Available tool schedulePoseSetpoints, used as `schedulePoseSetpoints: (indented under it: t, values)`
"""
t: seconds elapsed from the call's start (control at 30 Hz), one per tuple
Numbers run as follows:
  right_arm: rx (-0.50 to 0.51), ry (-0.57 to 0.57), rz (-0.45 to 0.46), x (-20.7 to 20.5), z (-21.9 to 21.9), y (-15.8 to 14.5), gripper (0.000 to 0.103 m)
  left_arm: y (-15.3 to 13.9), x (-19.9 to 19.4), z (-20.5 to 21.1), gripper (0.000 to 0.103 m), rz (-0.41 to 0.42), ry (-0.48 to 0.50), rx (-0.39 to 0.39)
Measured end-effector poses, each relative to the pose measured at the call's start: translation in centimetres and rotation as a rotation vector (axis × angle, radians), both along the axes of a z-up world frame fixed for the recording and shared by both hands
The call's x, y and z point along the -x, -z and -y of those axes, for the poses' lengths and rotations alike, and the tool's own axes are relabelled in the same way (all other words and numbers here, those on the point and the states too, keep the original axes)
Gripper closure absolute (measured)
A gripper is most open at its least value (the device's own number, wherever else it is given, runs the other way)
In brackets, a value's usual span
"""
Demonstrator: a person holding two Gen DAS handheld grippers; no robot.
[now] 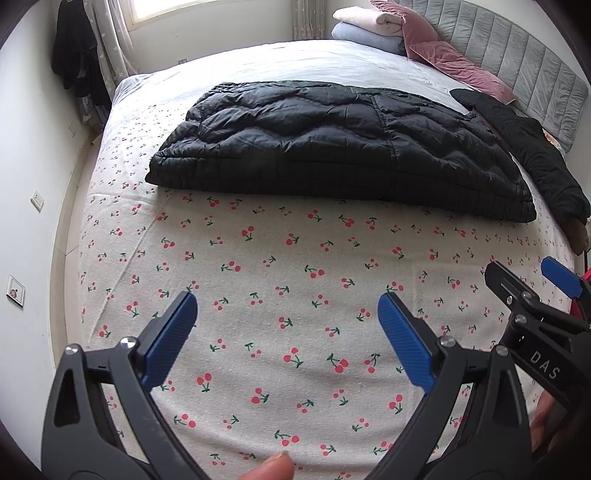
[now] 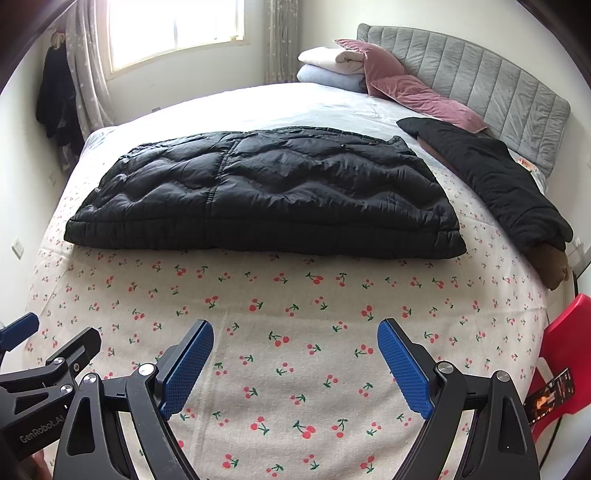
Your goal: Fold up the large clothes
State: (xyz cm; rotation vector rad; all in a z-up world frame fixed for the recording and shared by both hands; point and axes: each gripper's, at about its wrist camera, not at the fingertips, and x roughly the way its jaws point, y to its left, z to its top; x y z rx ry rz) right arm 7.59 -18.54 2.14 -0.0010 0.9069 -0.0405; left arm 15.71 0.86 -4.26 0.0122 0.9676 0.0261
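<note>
Two grippers are held low over the cherry-print sheet point(image 1: 280, 295) in the lower part of each frame, and neither touches any garment. The left gripper point(image 1: 287, 325) is seen with its blue pads spread wide apart and nothing between them; the right gripper point(image 2: 295, 349) is likewise spread, with only the sheet visible in the gap. In the left wrist view the right gripper is also seen at the right edge of the frame, and in the right wrist view the left one appears at the lower left edge.

A black quilted jacket point(image 1: 332, 147) is laid flat across the middle of the frame, already doubled into a broad rectangle, its elastic hem turned toward the cameras. It is well apart from both grippers. A second dark garment point(image 1: 528, 147) is stretched along the right side of the bed, just beside the jacket's upper right corner.

At the upper right, a grey padded headboard point(image 2: 480, 74) is seen, with pink pillows point(image 2: 406, 88) leaning against it and folded blankets point(image 2: 332, 66) stacked to their left. A window point(image 2: 177, 29) is lit at the upper left, and dark clothes point(image 2: 59, 99) are hung on the wall beside the curtain. A red chair point(image 2: 565, 354) is seen at the lower right edge.
</note>
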Motion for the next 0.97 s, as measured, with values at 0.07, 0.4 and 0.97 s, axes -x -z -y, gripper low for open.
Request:
schedulePoseSetpoints:
  t: [0.07, 0.4, 0.97]
  values:
    - [0.002, -0.002, -0.001, 0.00, -0.06, 0.03, 0.011, 0.01, 0.00, -0.01, 0.005, 0.000, 0.000, -0.001]
    - [-0.002, -0.003, -0.007, -0.09, -0.07, 0.21, 0.011, -0.01, 0.04, -0.02, 0.005, 0.000, -0.001, -0.003]
    - [-0.007, -0.004, -0.017, -0.16, -0.17, 0.55, 0.011, 0.59, -0.12, 0.16, 0.005, -0.014, 0.015, -0.007]
